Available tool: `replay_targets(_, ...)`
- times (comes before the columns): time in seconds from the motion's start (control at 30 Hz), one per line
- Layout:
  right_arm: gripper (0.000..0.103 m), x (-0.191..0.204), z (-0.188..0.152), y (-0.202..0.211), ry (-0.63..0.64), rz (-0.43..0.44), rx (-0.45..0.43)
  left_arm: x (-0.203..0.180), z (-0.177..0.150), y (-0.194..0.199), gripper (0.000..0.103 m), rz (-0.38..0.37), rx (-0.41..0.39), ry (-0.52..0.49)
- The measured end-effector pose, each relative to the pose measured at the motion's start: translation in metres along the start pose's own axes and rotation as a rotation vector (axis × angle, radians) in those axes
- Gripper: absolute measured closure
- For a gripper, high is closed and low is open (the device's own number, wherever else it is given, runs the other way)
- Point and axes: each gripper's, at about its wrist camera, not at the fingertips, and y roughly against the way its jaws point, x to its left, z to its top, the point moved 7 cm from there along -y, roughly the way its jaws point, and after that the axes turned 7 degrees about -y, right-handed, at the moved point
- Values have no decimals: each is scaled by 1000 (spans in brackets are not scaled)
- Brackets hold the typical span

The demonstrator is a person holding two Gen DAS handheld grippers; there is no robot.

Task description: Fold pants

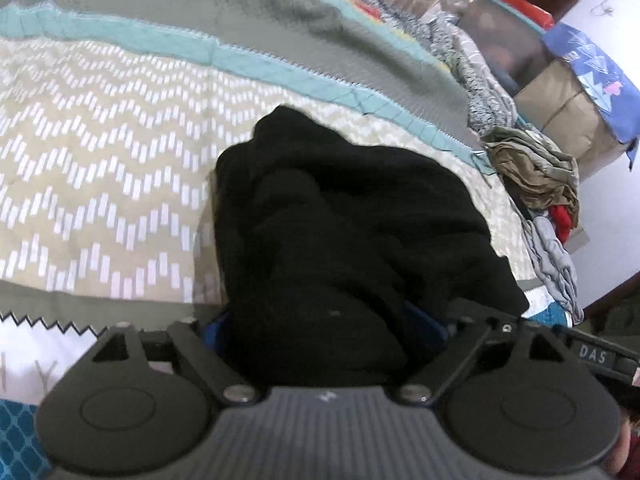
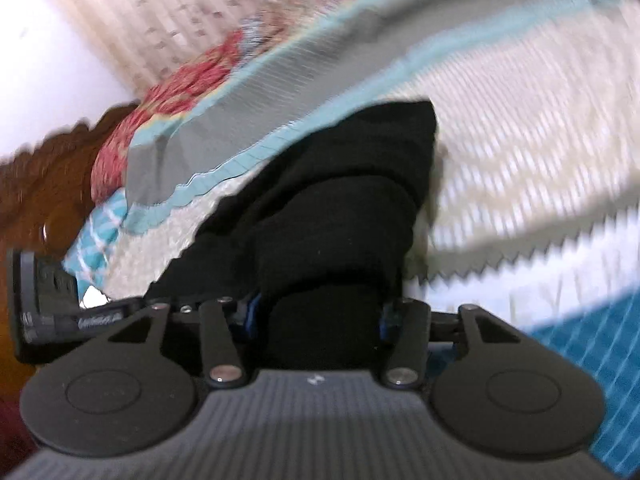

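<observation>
The black pants [image 1: 340, 232] lie bunched on the patterned bedspread [image 1: 100, 160]. My left gripper [image 1: 324, 328] is shut on a thick bundle of the black cloth, which hides its blue-padded fingertips. In the right wrist view the black pants [image 2: 344, 200] run away from the camera across the bed. My right gripper [image 2: 320, 316] is shut on a fold of the same cloth, blue pads just showing at either side. The right view is blurred by motion.
A pile of olive, red and grey clothes [image 1: 540, 184] sits at the bed's right edge. Boxes and a blue cloth [image 1: 592, 64] stand beyond it. A red floral pillow [image 2: 168, 100] and a wooden headboard [image 2: 48, 184] lie to the left in the right view.
</observation>
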Motion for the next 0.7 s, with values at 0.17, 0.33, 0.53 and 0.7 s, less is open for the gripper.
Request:
replay_targets(0.17,33,1,4,-8,-41,28,21,18,11,5,1,5,10,57)
replay_targets(0.33,18,-15,13,-3,-109,29,1,13,19,-6,0,-29,37,38)
replay_targets(0.53,18,-19,9,-4,-140,52,29,-2,16,-36,0,-87,74,87)
replay_targets(0.7,10,-17,5,-11,-127,66,38,2,9,-35,0,-115,51,94)
